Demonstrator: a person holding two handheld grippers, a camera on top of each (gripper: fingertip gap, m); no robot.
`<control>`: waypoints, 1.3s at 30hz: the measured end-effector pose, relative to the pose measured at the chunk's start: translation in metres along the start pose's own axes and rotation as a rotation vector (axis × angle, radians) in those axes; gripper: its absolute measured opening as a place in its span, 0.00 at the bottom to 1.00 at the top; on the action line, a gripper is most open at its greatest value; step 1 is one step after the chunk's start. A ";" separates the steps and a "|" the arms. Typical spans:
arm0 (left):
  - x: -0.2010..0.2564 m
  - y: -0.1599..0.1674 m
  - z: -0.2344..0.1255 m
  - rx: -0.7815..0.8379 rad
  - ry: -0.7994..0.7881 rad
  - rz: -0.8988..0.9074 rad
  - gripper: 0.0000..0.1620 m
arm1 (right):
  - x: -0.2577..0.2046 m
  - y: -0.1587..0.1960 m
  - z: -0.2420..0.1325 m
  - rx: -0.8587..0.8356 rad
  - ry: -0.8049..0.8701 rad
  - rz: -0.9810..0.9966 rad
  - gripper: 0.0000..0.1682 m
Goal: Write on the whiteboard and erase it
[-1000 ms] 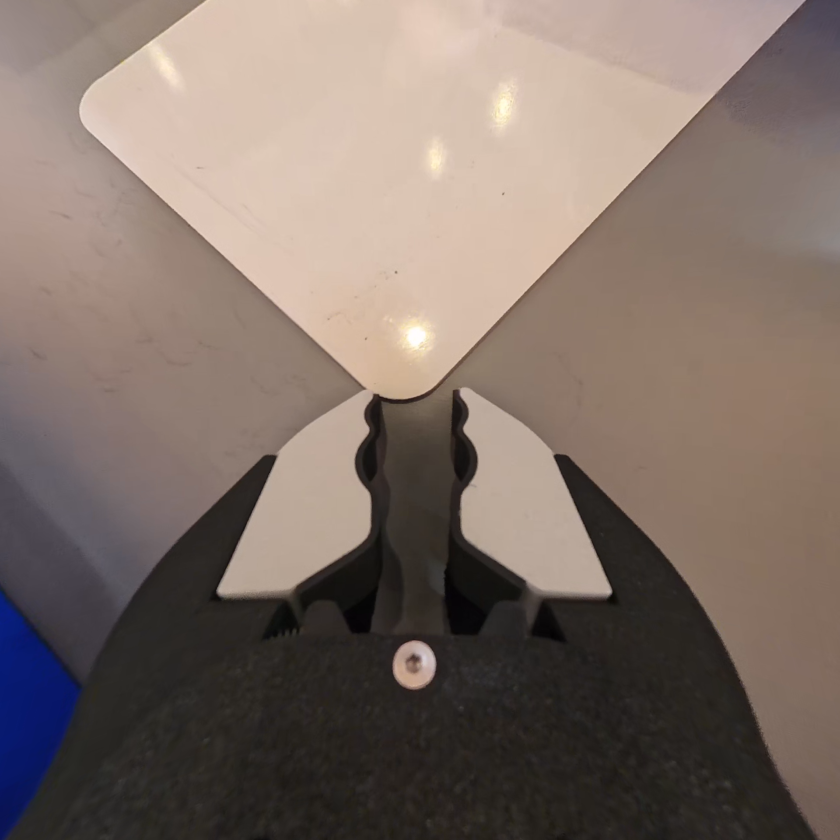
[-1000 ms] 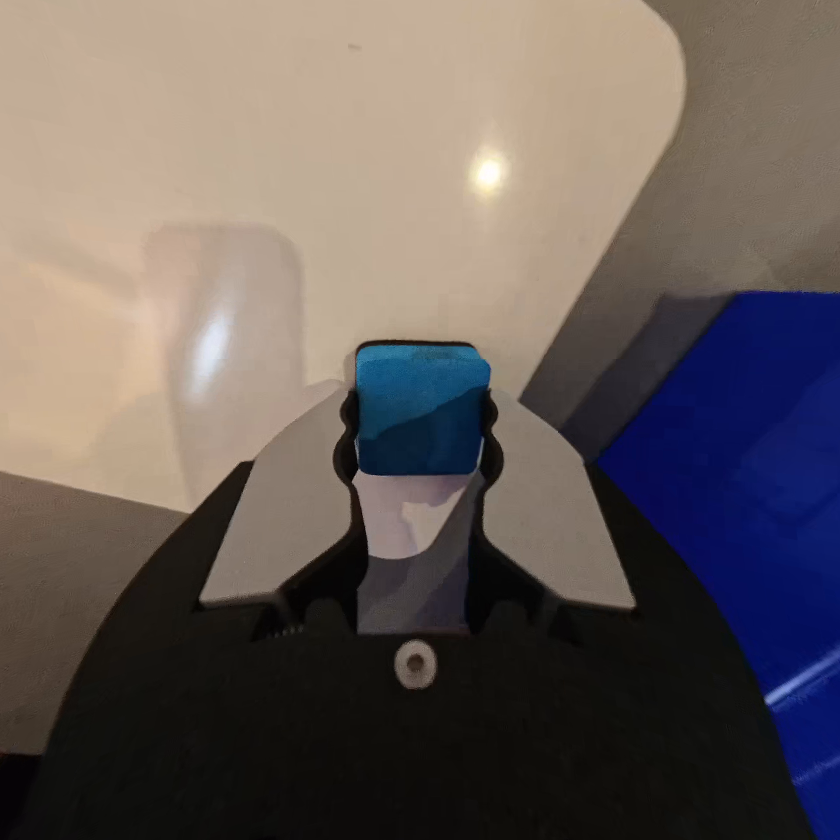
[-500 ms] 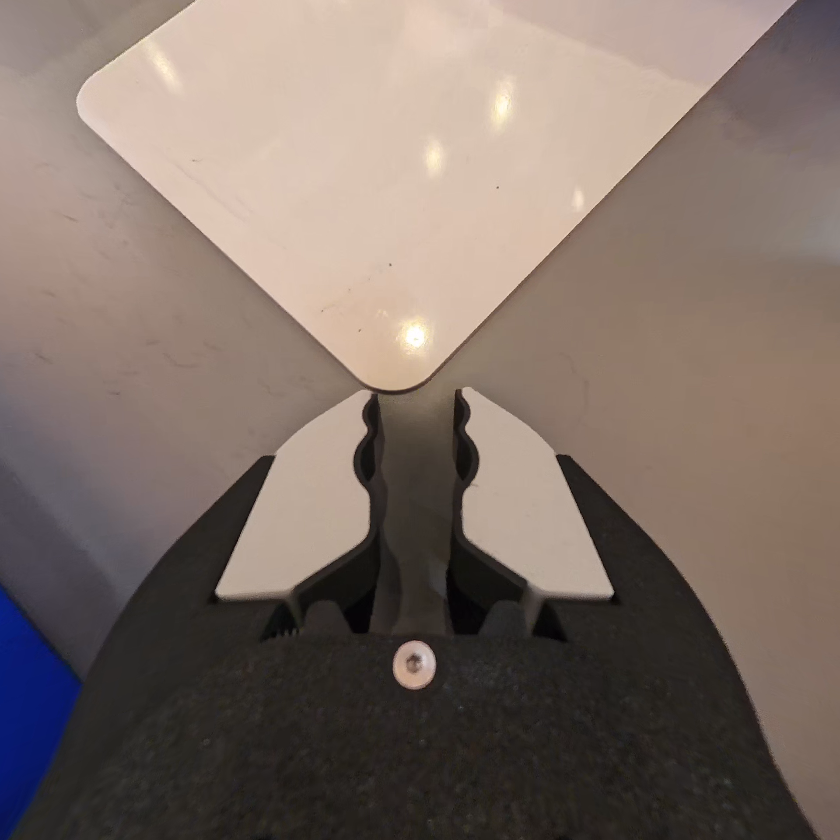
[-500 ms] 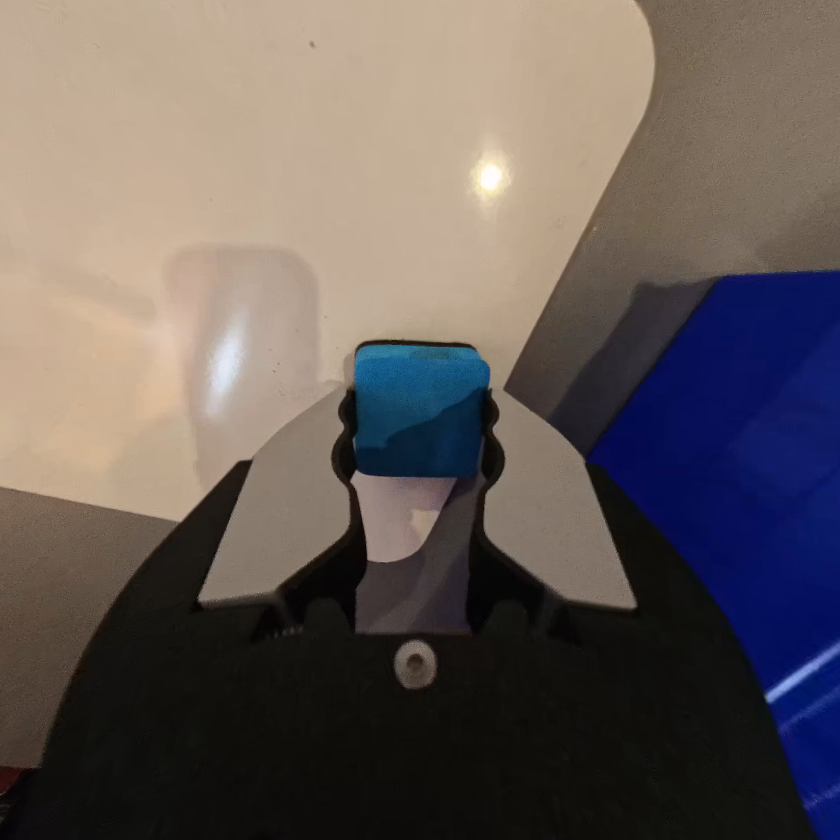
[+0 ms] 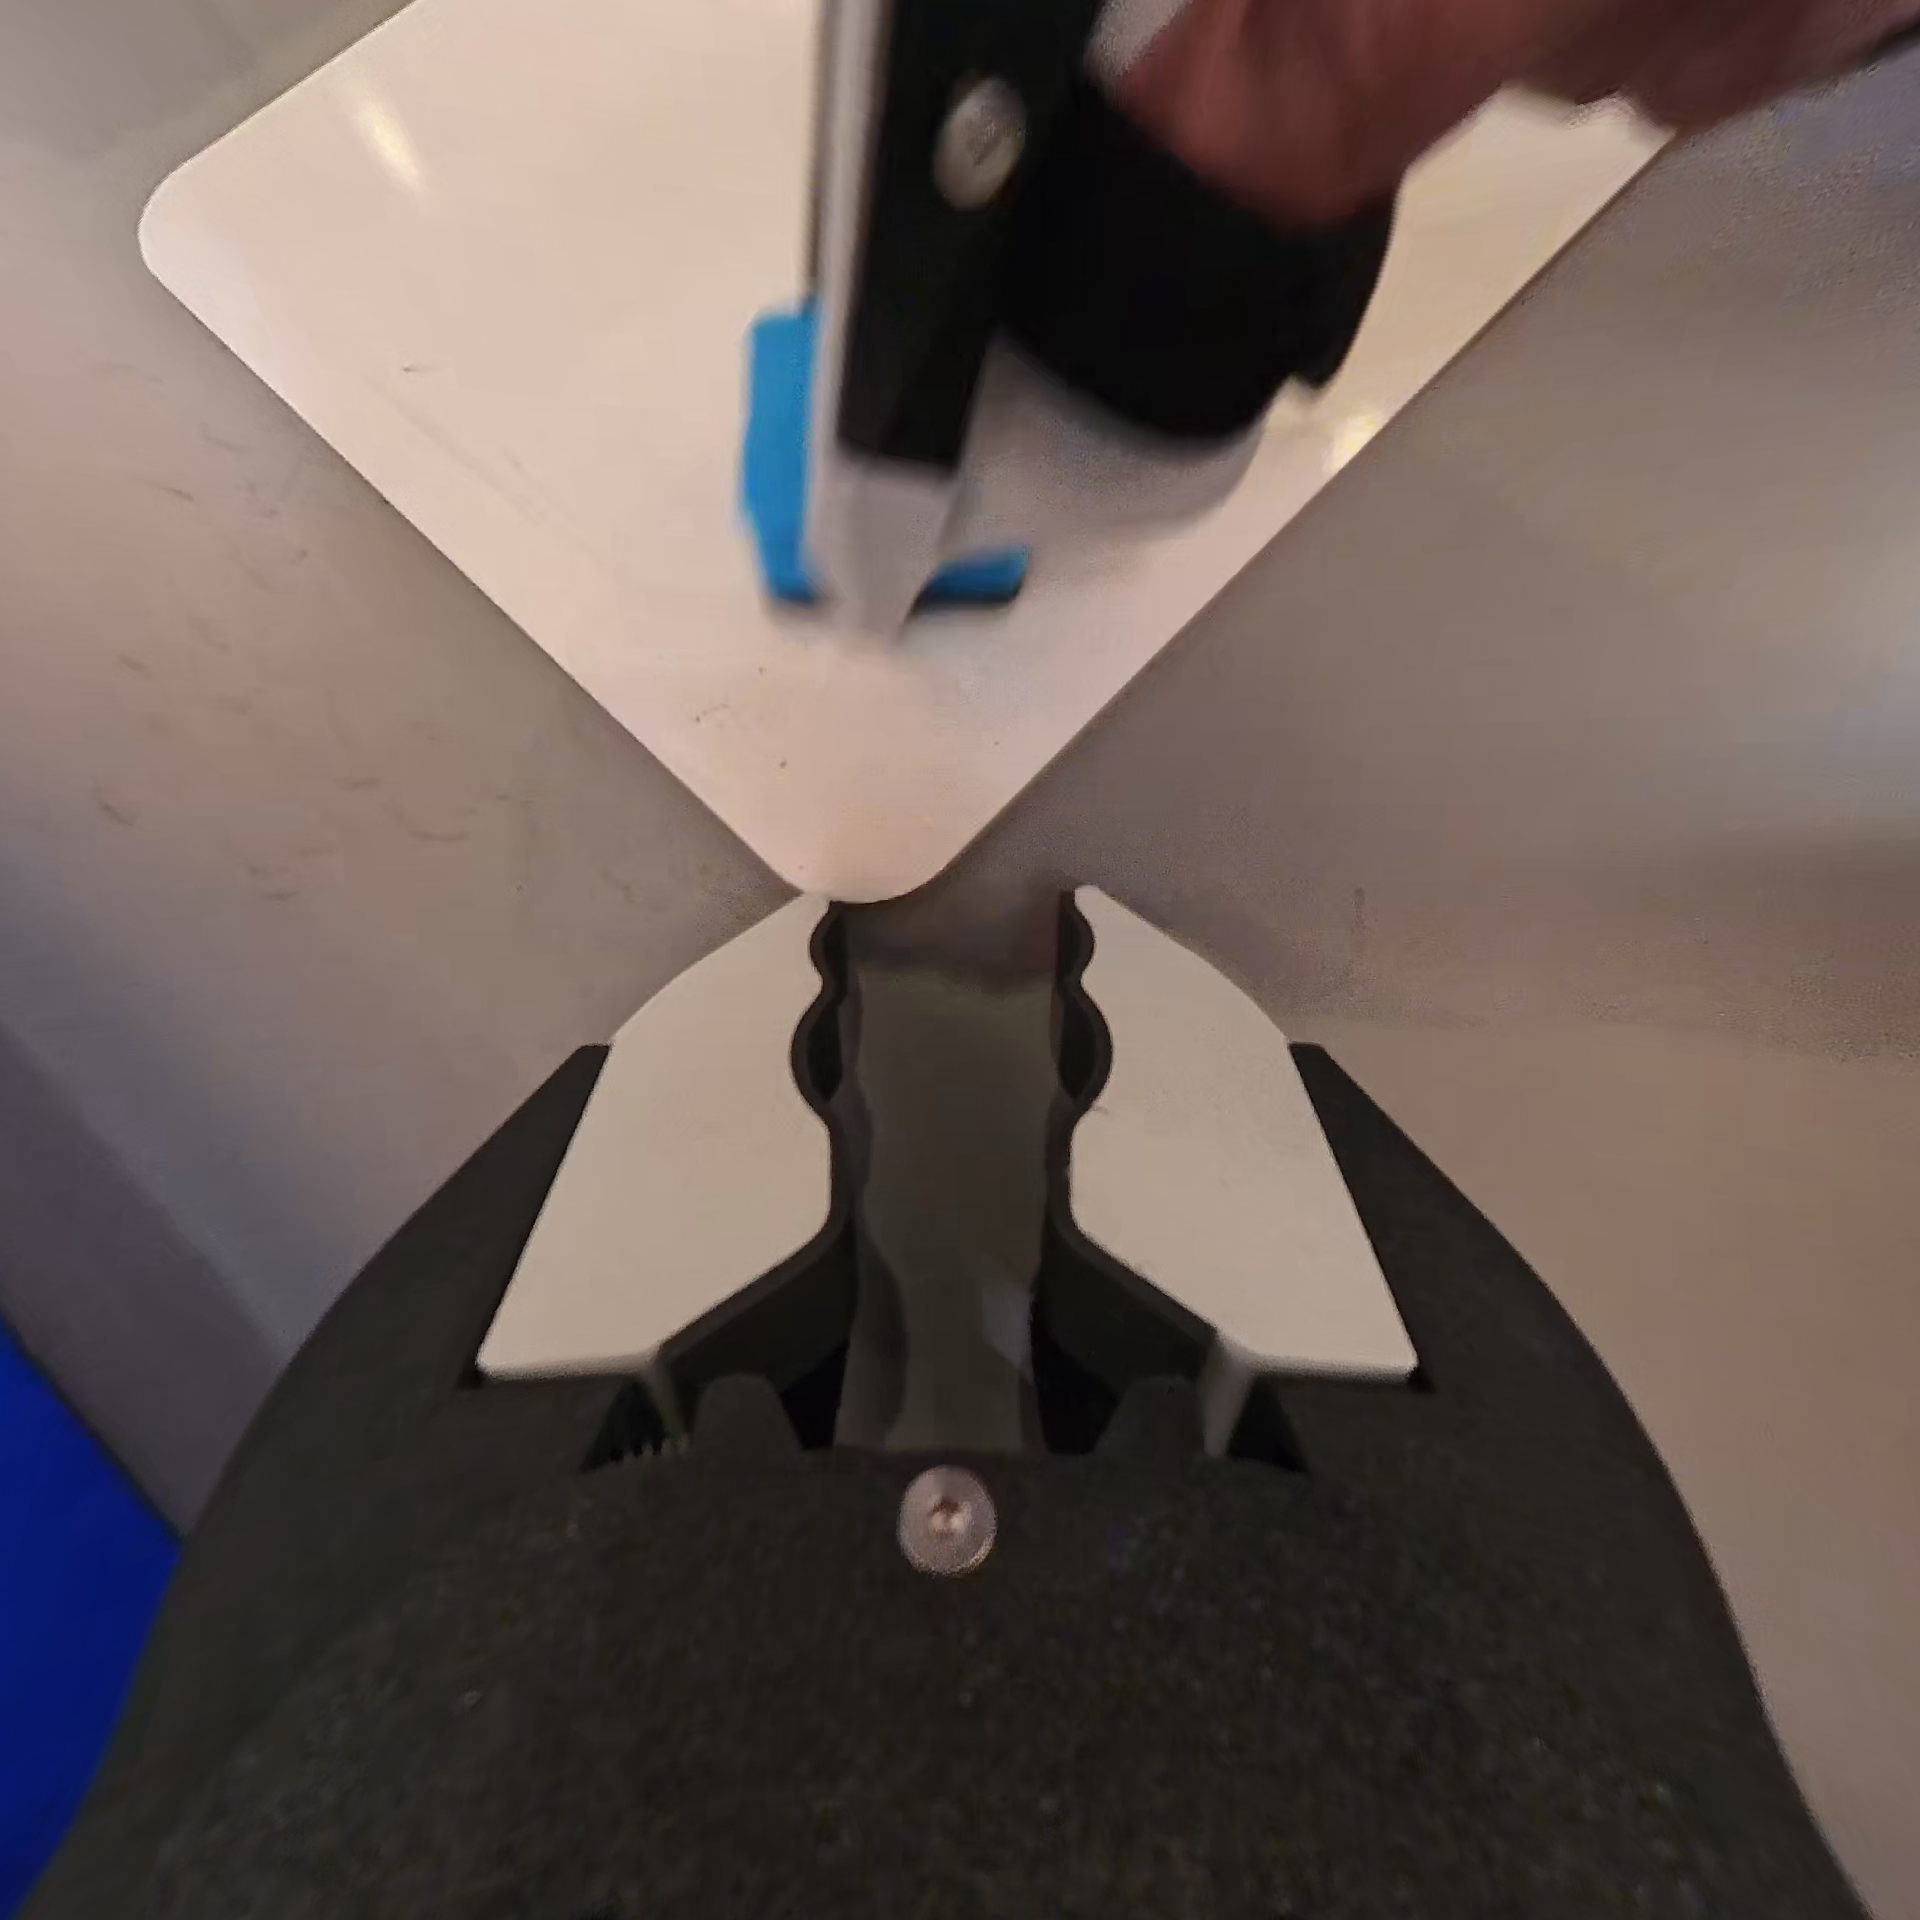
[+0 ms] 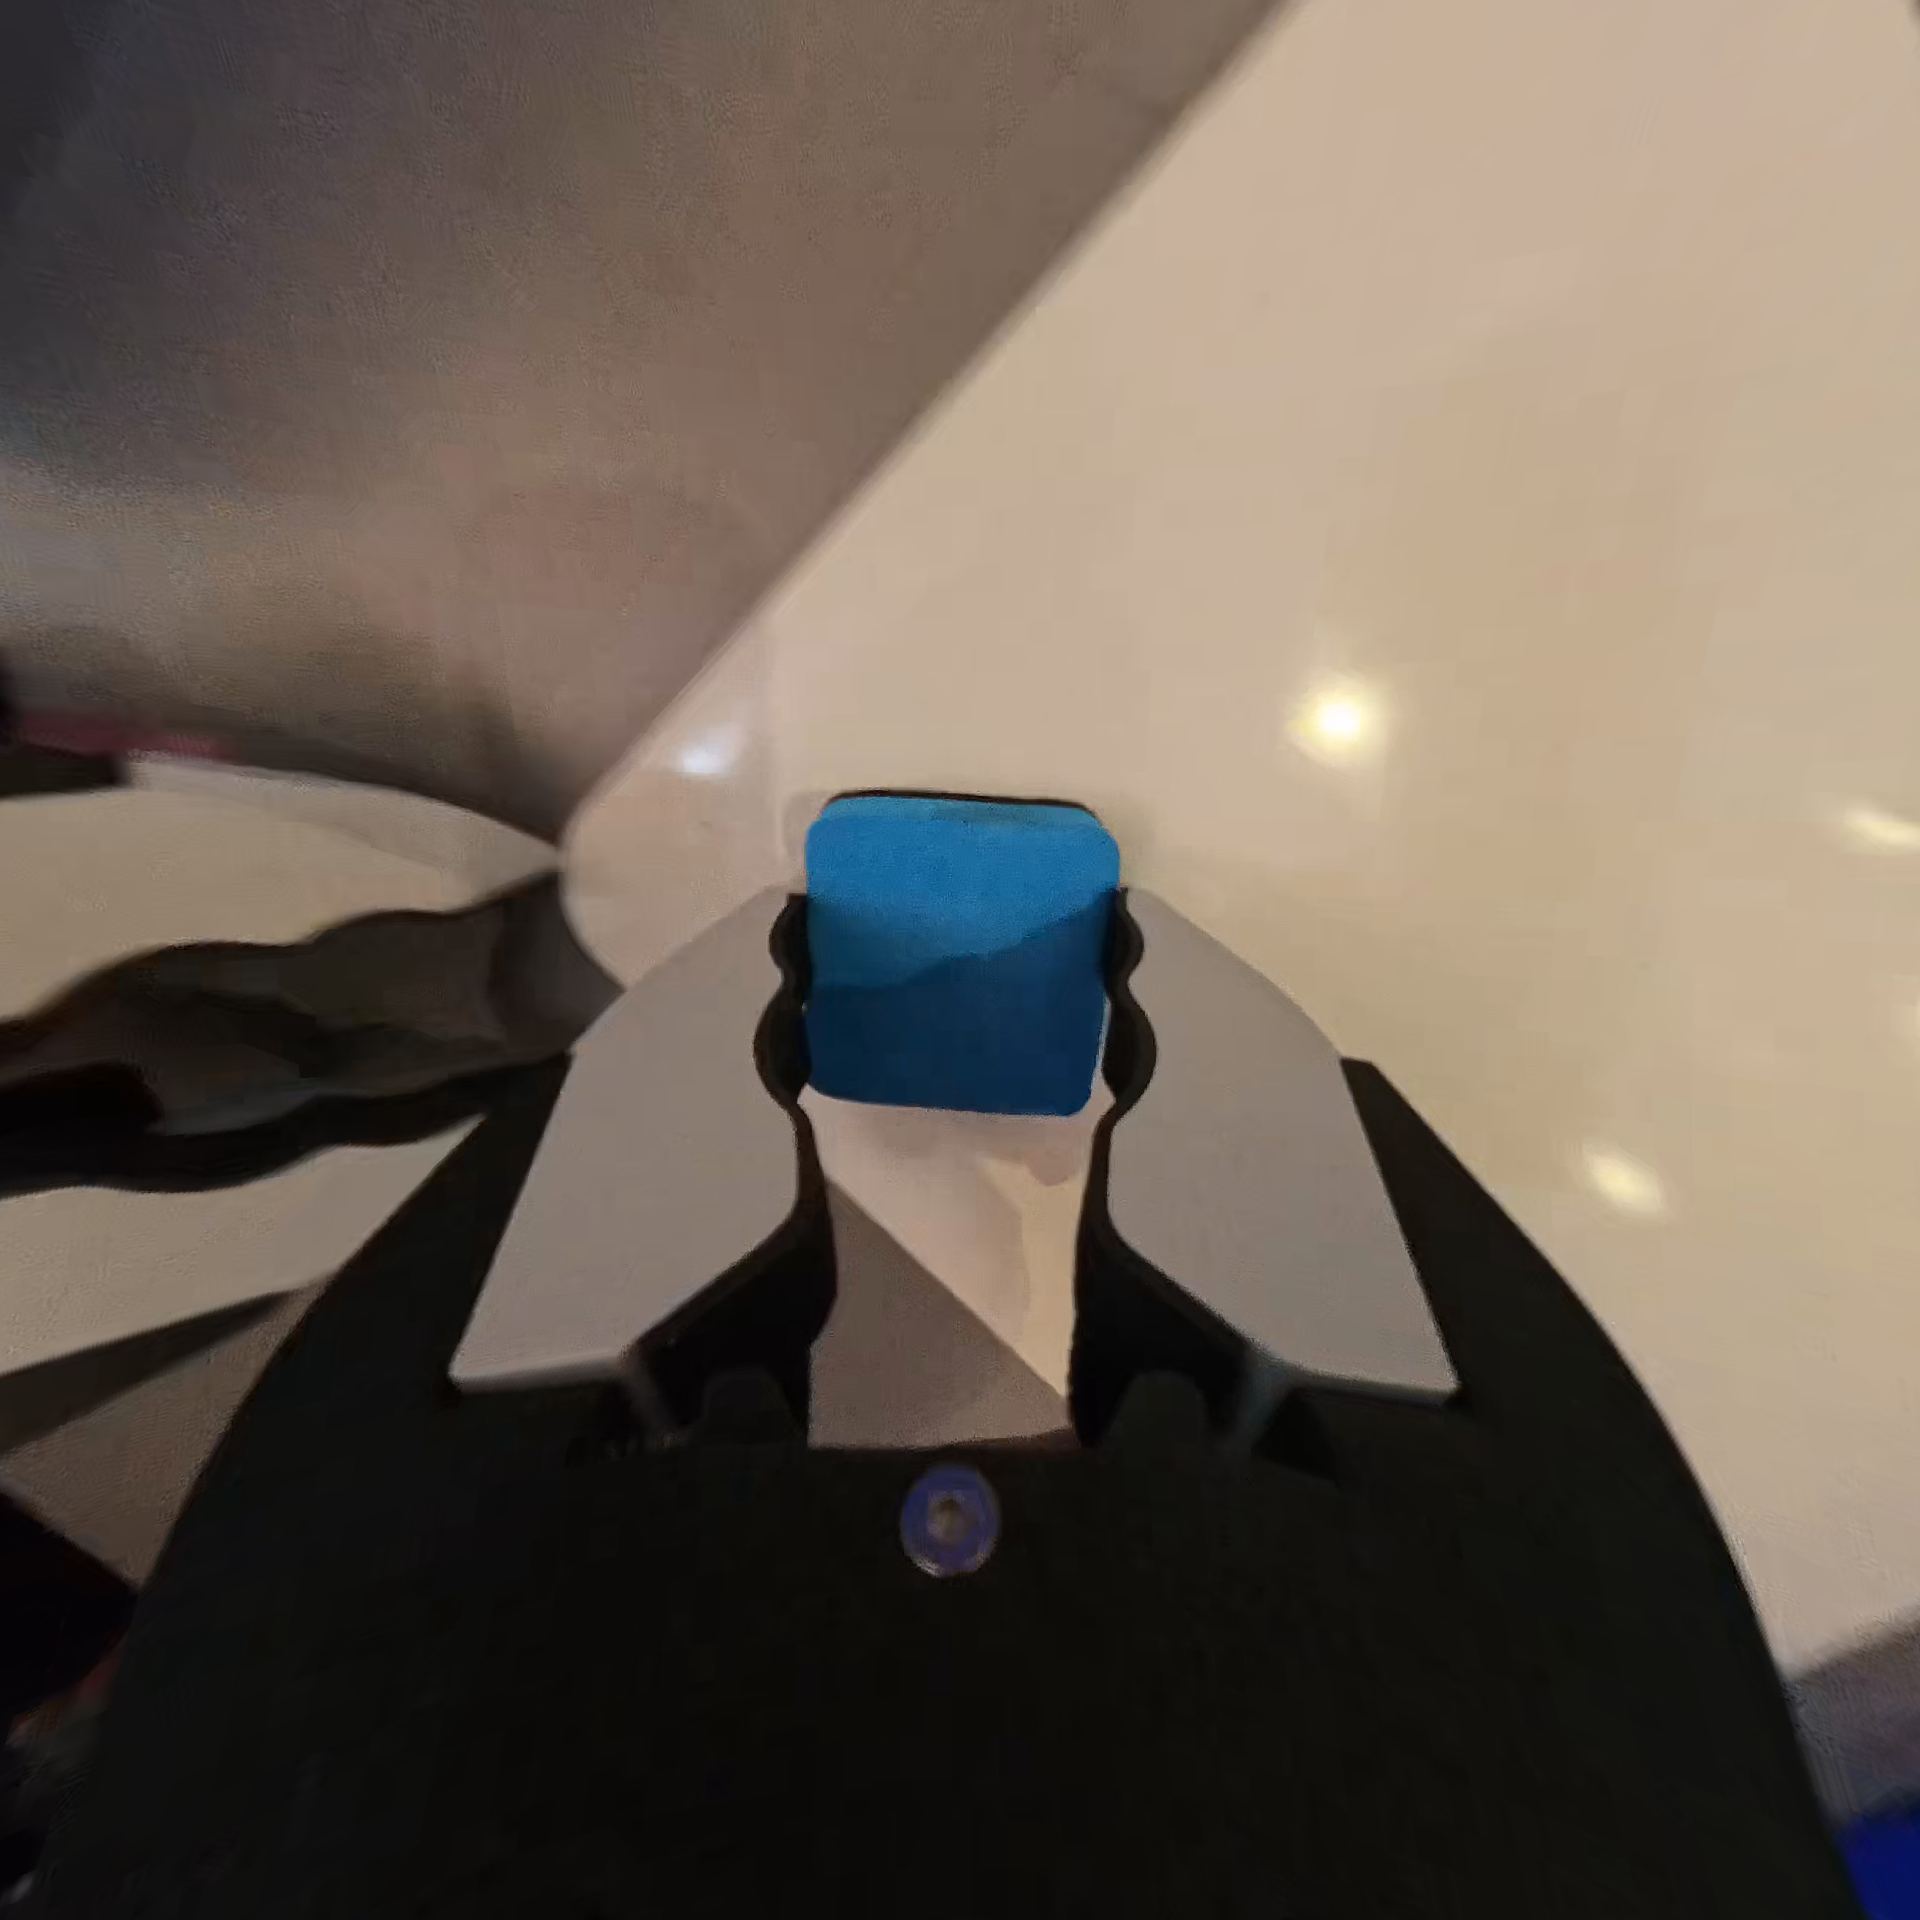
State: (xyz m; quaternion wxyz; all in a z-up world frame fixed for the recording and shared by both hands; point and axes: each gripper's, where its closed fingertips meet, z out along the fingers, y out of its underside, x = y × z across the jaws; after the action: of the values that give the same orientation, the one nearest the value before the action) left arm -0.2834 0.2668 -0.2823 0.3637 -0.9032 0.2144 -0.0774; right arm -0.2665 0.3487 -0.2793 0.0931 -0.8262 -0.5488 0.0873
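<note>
Desk [image 5: 312, 727] first, grey and scuffed, and flat on it lies the whiteboard [image 5: 582, 343], turned corner-on to the left wrist view. It's a thin, glossy sheet, lights bouncing off it, so I judge it stiff but light and slick; it could skate under a sideways rub unless something pins a corner. No marks to speak of on the part in view, just a few specks near the close corner, so the erasing looks mostly done.

Left tool [image 5: 951, 914] sits low on the desk with its jaws parted and nothing between them, tips just short of the board's near corner; touching or not, I can't tell.

Right tool [image 6: 961, 925] is the busy one, a person's hand [image 5: 1351, 94] driving it down from above. It's clamped on the blue eraser [image 6: 961, 956], a small foam block that I judge soft and very light, squashing a little under pressure. The grip takes it across its two side faces, and that's the right place, leaving the dark underside free. In the left wrist view the eraser [image 5: 784, 468] sits on the board surface, blurred, inboard of the near corner.
</note>
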 end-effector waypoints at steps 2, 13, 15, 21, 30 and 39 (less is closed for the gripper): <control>0.000 0.000 0.000 0.001 0.000 0.000 0.24 | -0.044 -0.020 0.003 0.031 -0.138 -0.028 0.32; -0.007 0.006 -0.006 0.001 -0.013 -0.014 0.26 | -0.004 -0.021 -0.055 0.198 -0.233 0.055 0.32; -0.007 0.005 -0.005 0.004 -0.018 -0.003 0.27 | 0.004 -0.012 -0.037 0.163 -0.246 0.105 0.33; -0.004 0.001 -0.005 -0.005 -0.060 0.072 0.33 | 0.015 0.002 -0.017 0.174 -0.297 0.168 0.40; 0.013 -0.053 0.003 0.031 -0.036 0.039 0.41 | 0.055 0.080 -0.094 0.550 0.156 0.119 0.34; 0.004 -0.061 0.045 -0.124 -0.065 0.046 0.33 | 0.088 0.123 -0.063 0.636 0.328 0.221 0.26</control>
State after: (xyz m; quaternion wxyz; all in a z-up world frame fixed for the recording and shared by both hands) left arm -0.2467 0.3322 -0.2727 0.3156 -0.9209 0.2274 -0.0264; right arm -0.1080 0.3799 -0.2525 0.4220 -0.8130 -0.3796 0.1295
